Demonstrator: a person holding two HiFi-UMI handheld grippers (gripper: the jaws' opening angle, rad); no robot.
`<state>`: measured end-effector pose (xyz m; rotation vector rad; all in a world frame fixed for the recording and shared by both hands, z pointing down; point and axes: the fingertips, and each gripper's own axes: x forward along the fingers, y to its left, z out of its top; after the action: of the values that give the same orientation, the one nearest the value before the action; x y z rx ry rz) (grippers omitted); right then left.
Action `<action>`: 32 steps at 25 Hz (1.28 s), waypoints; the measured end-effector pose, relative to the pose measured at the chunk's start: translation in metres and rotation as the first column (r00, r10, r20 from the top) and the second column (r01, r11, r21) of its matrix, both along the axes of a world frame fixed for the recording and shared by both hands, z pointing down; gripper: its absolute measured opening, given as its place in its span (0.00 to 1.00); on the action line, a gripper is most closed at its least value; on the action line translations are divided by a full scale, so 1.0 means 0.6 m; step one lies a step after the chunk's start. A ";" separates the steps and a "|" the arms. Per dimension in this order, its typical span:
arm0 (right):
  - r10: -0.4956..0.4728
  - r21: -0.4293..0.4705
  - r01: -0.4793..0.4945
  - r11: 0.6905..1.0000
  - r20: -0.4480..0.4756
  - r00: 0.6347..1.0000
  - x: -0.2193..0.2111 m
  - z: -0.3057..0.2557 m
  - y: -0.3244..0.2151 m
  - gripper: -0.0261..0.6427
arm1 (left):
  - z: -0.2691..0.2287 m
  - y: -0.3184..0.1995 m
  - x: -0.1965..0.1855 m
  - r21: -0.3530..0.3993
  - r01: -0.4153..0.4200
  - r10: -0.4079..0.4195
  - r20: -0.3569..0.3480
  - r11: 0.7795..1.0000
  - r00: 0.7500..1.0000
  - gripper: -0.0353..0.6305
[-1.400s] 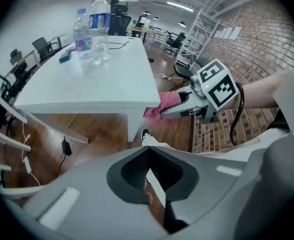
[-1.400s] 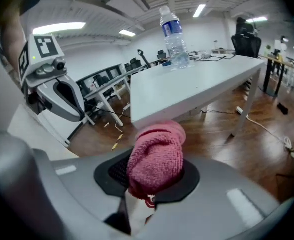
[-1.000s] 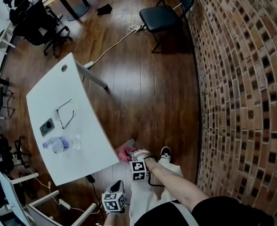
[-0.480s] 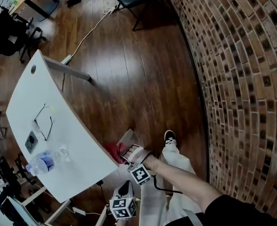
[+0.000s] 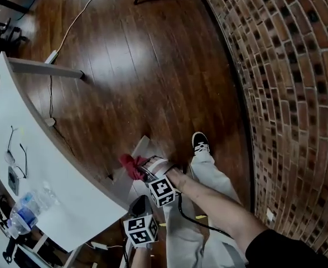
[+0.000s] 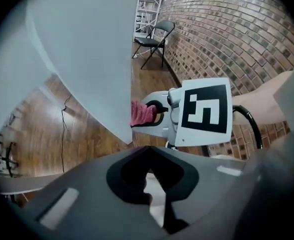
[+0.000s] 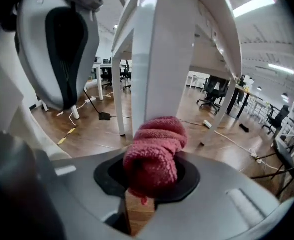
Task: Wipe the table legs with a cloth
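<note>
Dark glossy wooden plank floor (image 5: 153, 66) fills the middle of the head view, and a red-brown brick wall (image 5: 298, 94) curves from 1 to 4 o'clock. A white cable (image 5: 77, 21) trails toward 11 o'clock. A black folding chair (image 6: 154, 36) stands beside the bricks. Long ceiling strip lights (image 7: 254, 4) glow above black office chairs (image 7: 214, 91).

Office, white desk (image 5: 69, 188), swivel chairs (image 7: 213, 92)

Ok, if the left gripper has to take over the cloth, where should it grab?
Probably the bunched wad of the red cloth sticking out past the right gripper, approached from the side away from the table leg, which stands close behind it.
</note>
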<state>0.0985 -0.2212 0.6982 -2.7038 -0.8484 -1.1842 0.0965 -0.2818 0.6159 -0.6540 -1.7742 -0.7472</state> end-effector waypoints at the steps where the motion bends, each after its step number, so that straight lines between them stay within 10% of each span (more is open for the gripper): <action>1: -0.002 0.019 0.002 1.000 -0.014 1.000 0.002 0.017 0.003 0.17 | 0.022 0.003 0.002 0.001 -0.002 0.002 0.002 1.000 1.000 0.05; 18: 0.033 0.208 -0.031 0.978 -0.005 0.999 -0.009 0.360 0.003 0.17 | 0.359 -0.095 0.001 0.100 -0.141 0.155 -0.142 0.985 0.978 0.05; 32: 0.139 0.362 -0.135 0.922 0.014 0.990 0.002 0.693 -0.005 0.17 | 0.497 -0.075 -0.031 0.150 -0.187 0.200 -0.079 0.971 0.977 0.05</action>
<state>0.0996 -0.2240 1.1142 -2.3142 -0.7200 -1.1613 0.0777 -0.3266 0.9143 -0.4070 -1.6546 -0.6900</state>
